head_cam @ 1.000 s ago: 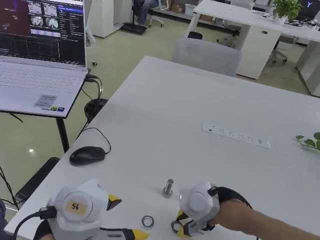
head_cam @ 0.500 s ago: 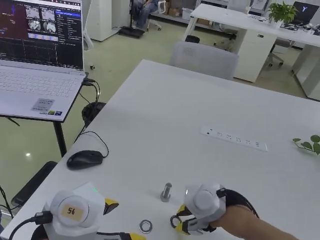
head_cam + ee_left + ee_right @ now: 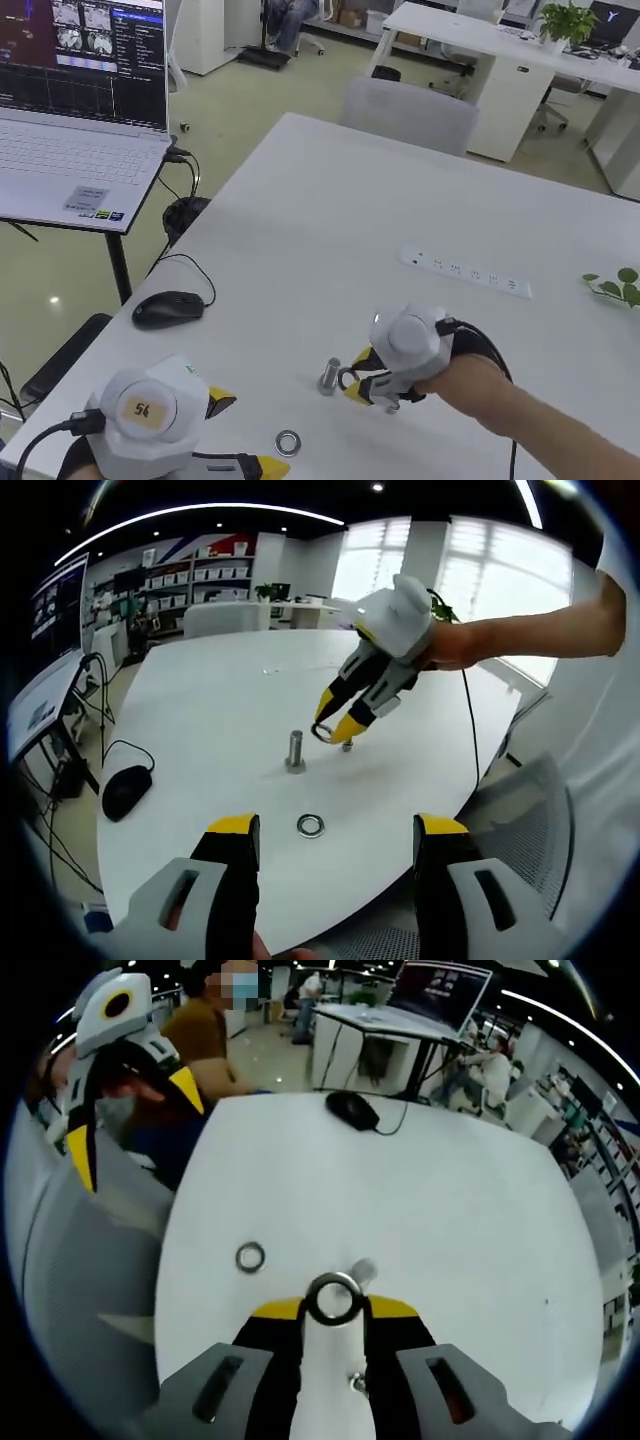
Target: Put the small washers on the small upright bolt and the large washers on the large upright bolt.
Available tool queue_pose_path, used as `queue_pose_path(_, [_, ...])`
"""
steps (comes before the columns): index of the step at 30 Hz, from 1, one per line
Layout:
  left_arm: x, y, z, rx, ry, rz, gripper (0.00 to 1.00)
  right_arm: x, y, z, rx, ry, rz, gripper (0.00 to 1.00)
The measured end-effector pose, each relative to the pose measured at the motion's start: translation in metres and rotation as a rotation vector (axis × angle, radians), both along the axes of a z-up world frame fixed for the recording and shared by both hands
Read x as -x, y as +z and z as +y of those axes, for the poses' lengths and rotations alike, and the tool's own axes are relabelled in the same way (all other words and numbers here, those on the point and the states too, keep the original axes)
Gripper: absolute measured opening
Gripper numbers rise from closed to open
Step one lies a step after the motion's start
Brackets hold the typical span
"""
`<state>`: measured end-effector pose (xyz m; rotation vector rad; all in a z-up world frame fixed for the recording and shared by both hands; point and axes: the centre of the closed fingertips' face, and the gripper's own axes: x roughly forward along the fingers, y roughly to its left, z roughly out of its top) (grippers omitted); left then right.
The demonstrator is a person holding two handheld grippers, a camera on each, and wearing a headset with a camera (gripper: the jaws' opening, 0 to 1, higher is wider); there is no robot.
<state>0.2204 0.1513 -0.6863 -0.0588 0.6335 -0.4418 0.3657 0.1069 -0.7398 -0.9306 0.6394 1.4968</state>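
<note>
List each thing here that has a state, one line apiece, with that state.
bolt: upright, no washer on it.
held washer: clamped, off the table, close to the bolt, not on it.
loose washer: flat on the table.
right gripper: shut on the held washer.
left gripper: open, holding nothing.
laptop: open, screen lit.

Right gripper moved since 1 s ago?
Yes. The right gripper was below and right of the bolt in the head view; now it is level with it, close beside, holding a washer.
</note>
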Motion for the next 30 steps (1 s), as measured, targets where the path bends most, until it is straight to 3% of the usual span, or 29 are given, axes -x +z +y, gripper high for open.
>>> queue_pose_path(9, [-0.001, 0.001, 0.002, 0.001, 0.009, -0.003, 0.61, -0.017, -0.003, 0.012, 0.029, -0.016, -0.012, 0.23])
queue_pose_path(30, [0.001, 0.0, 0.005, 0.002, 0.018, 0.002, 0.61, -0.021, -0.017, 0.024, 0.081, -0.003, 0.004, 0.23])
